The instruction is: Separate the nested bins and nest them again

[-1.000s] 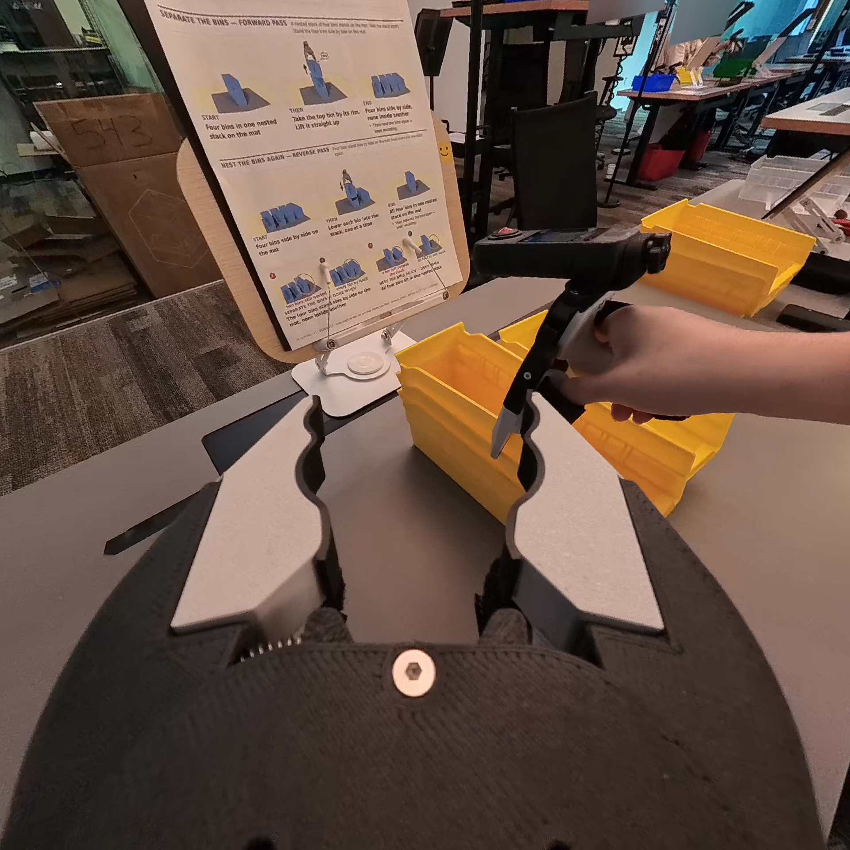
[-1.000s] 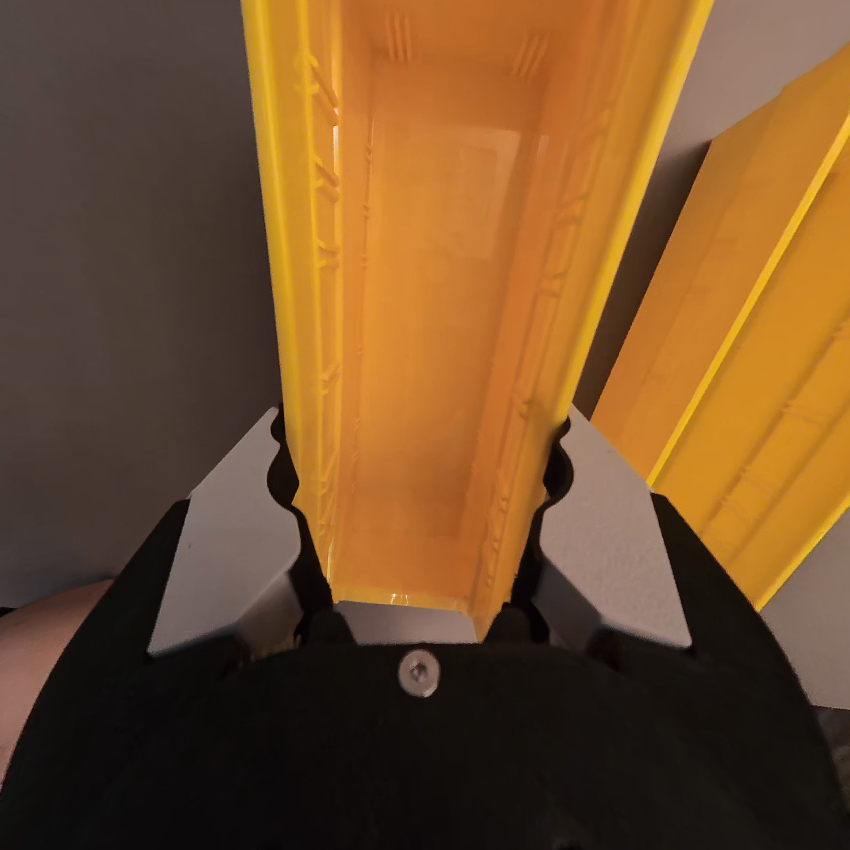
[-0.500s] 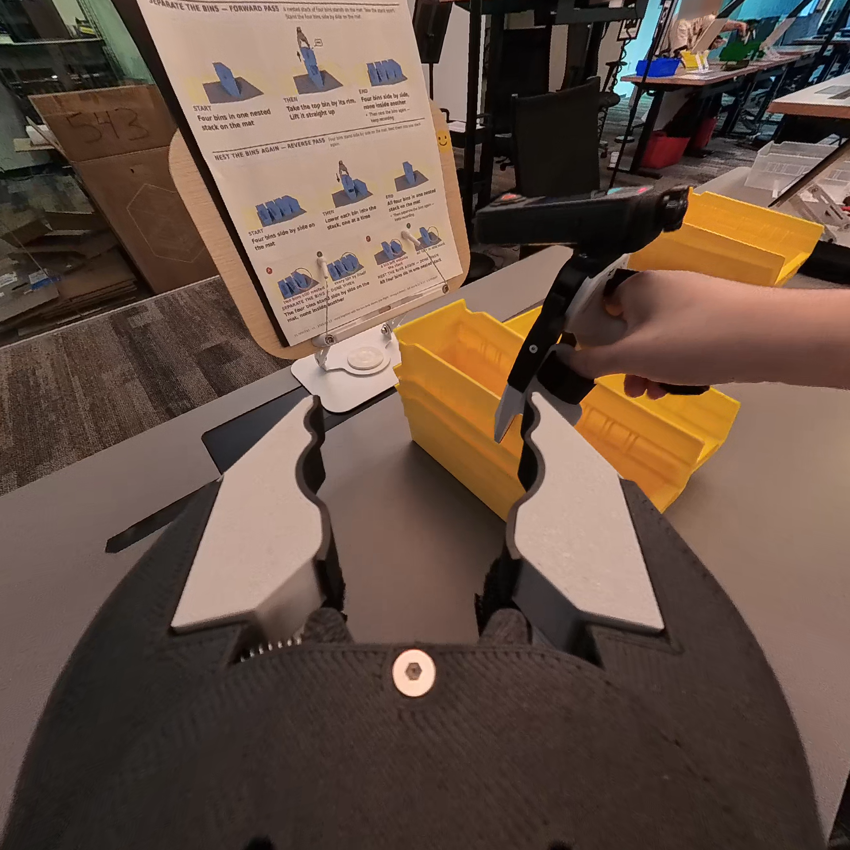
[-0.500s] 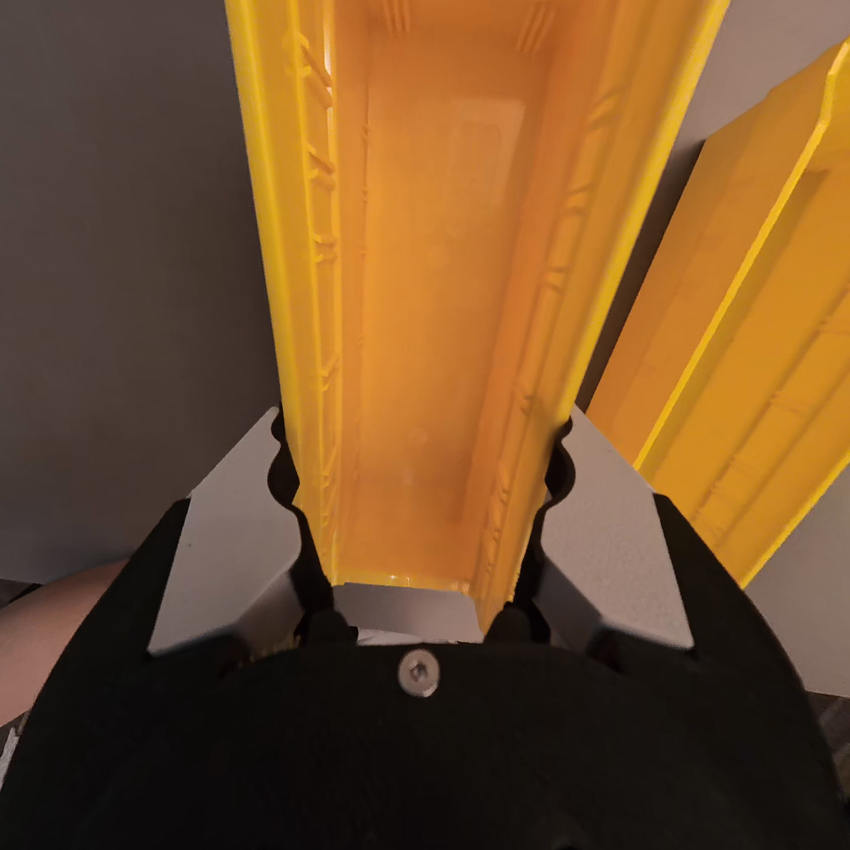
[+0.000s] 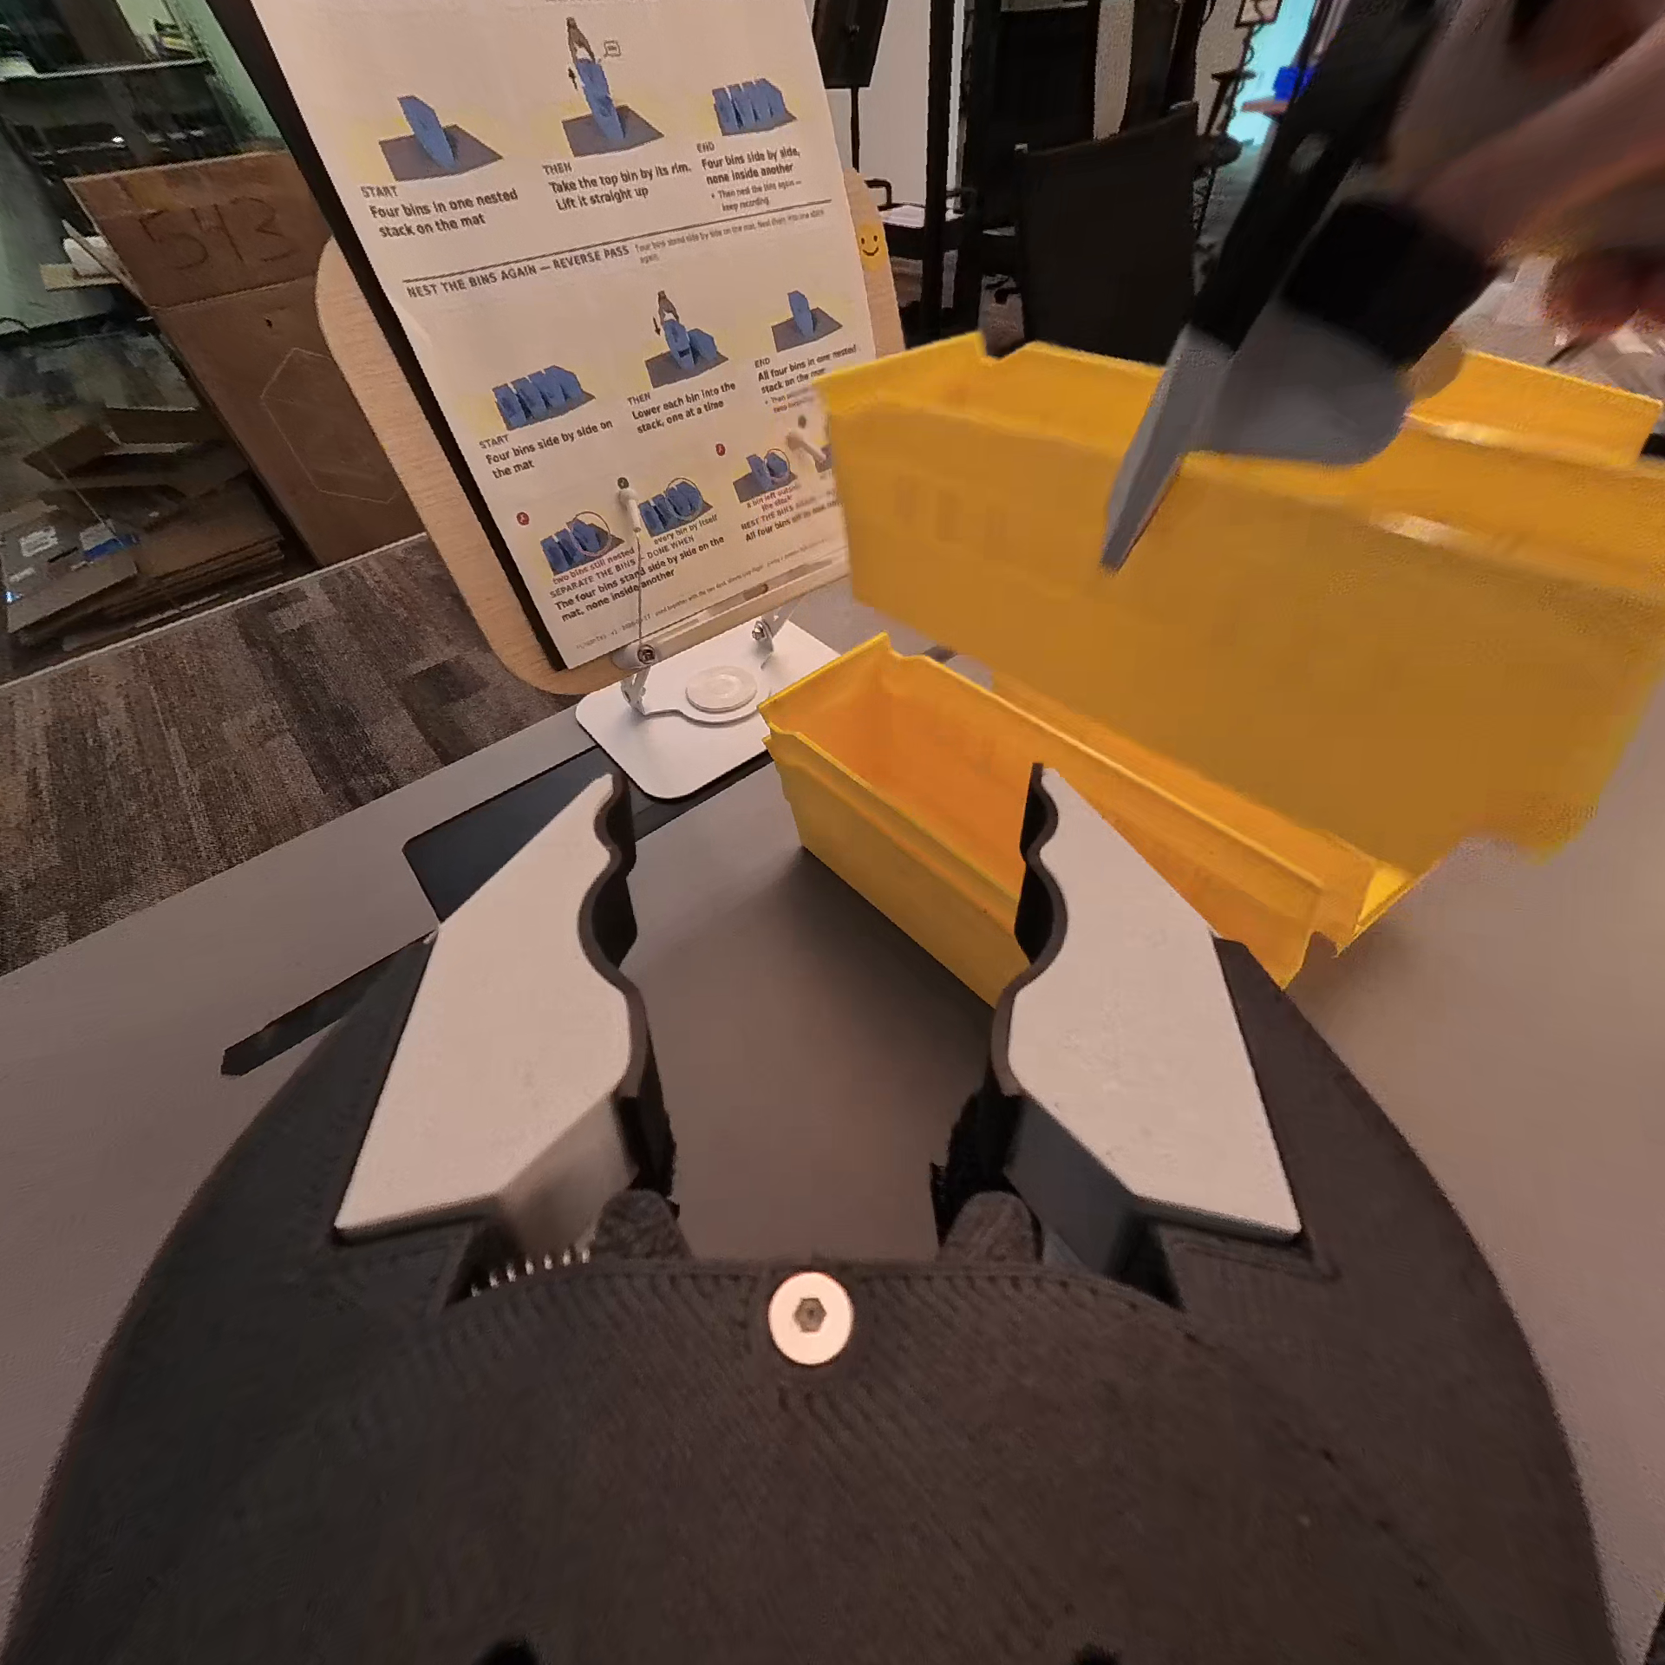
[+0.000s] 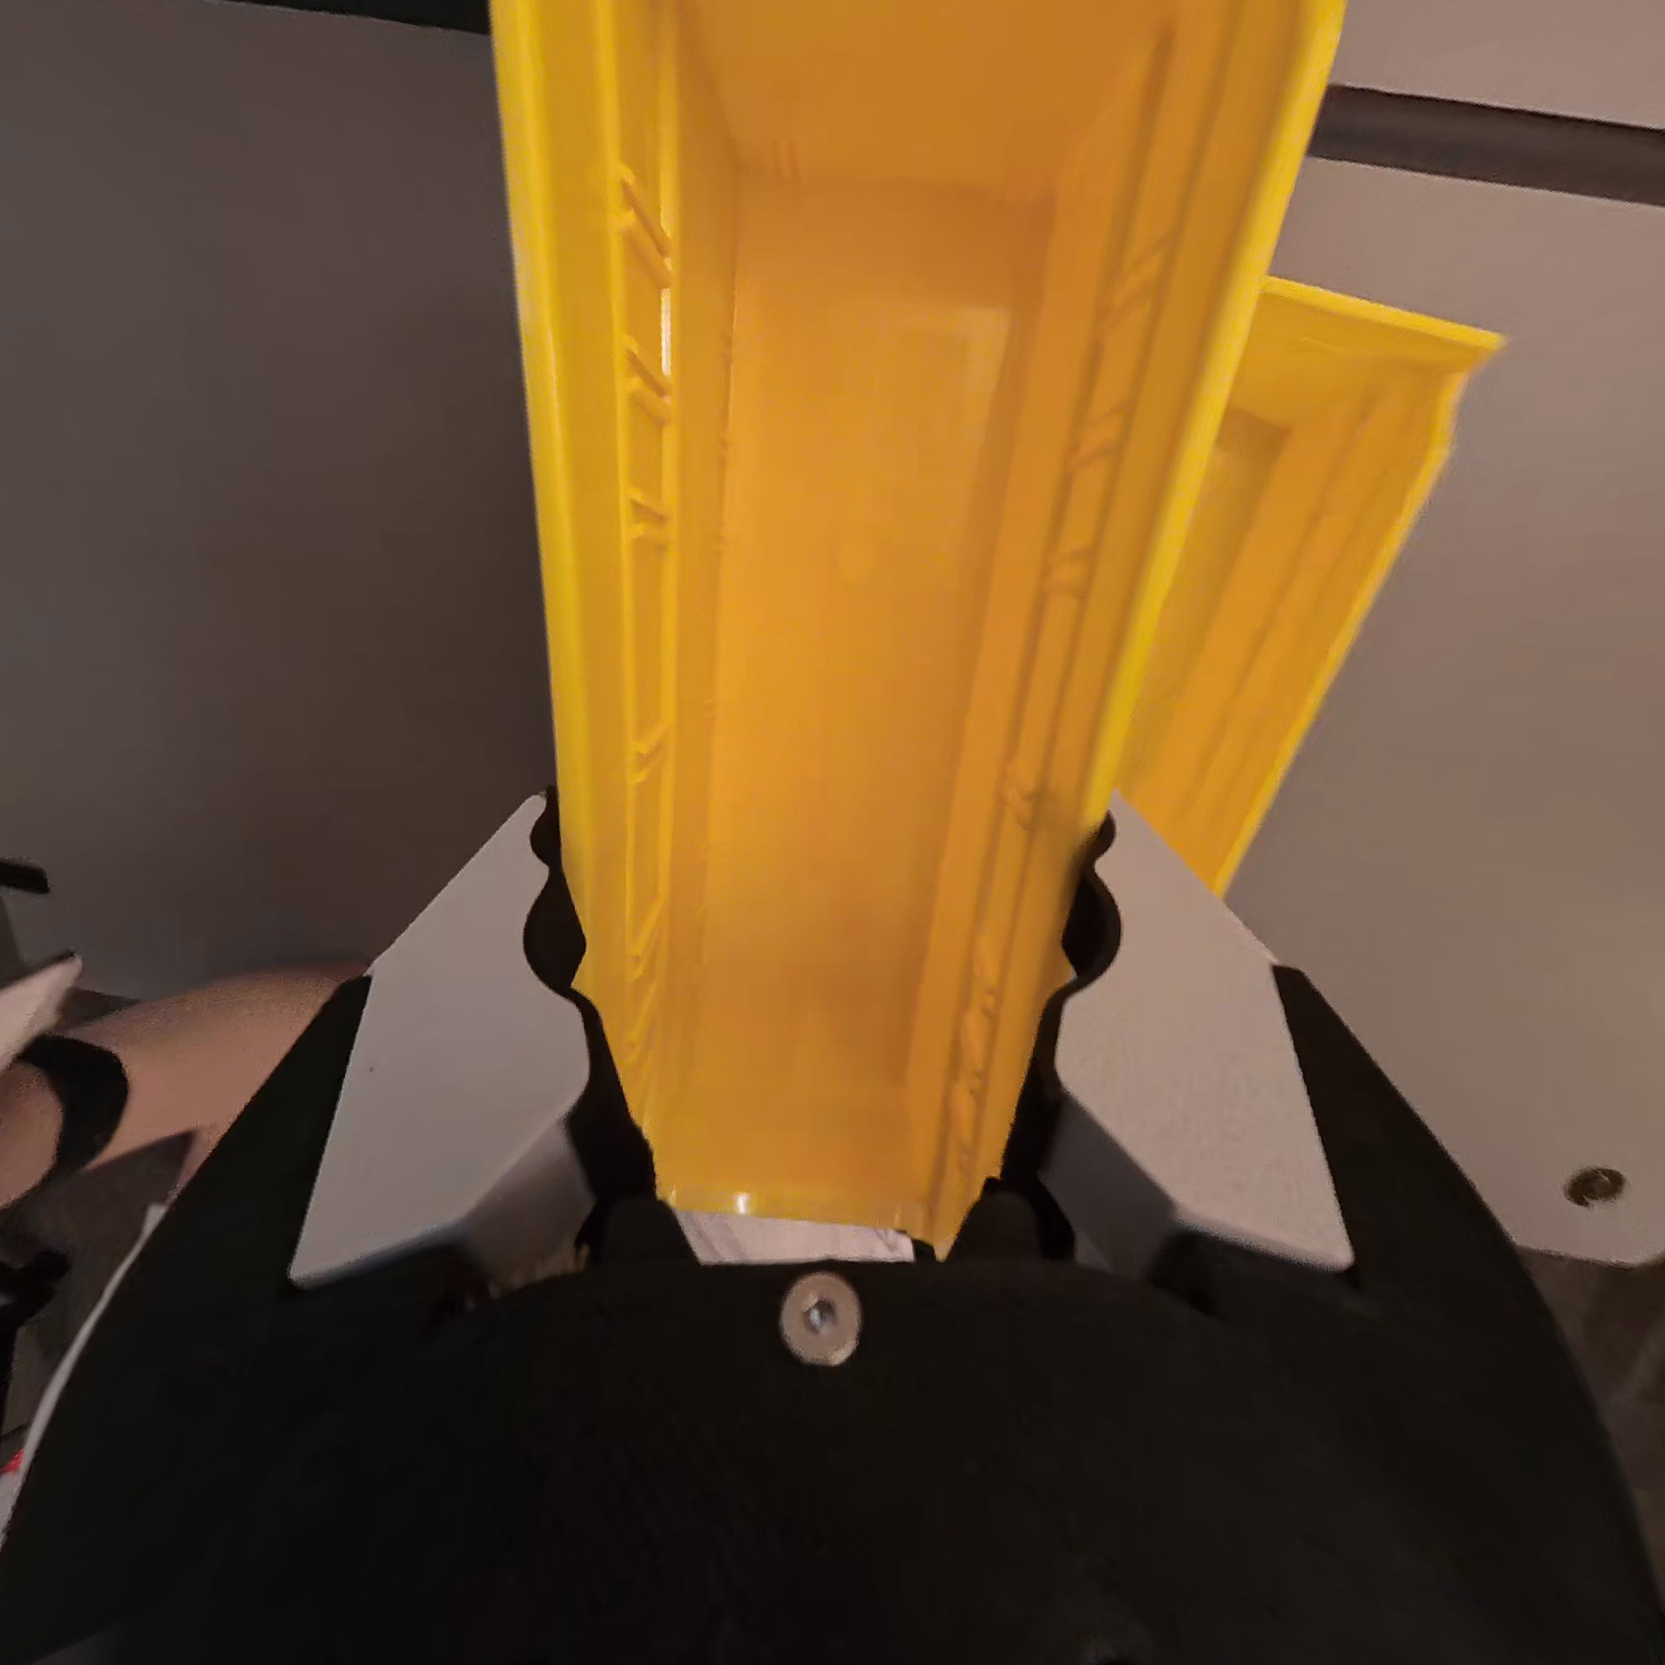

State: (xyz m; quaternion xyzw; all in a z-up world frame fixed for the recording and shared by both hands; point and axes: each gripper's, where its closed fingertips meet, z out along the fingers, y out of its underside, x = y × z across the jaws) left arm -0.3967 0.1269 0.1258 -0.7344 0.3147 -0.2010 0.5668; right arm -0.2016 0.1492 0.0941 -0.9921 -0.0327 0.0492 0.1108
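Two yellow bins can be told apart in the left wrist view: one bin (image 5: 1261, 577) is held in the air by the right tool (image 6: 824, 901), and the rest of the stack (image 5: 910, 811) is left on the grey counter (image 5: 766, 1009) below it and clear of it. The lifted bin is gripped across its width, with the black pads (image 6: 554, 919) pressed against both of its long outer walls; its open inside is turned toward the right wrist camera. A further yellow bin (image 6: 1306, 577) is seen behind and to the right of it in that view. The left tool (image 5: 824, 901) is held spread and bare above the counter, just beside the near corner of the stack, with nothing between its fingers. An instruction sheet (image 5: 613, 297) is propped on a white stand (image 5: 703, 721) at the far edge of the counter, just behind the stack.
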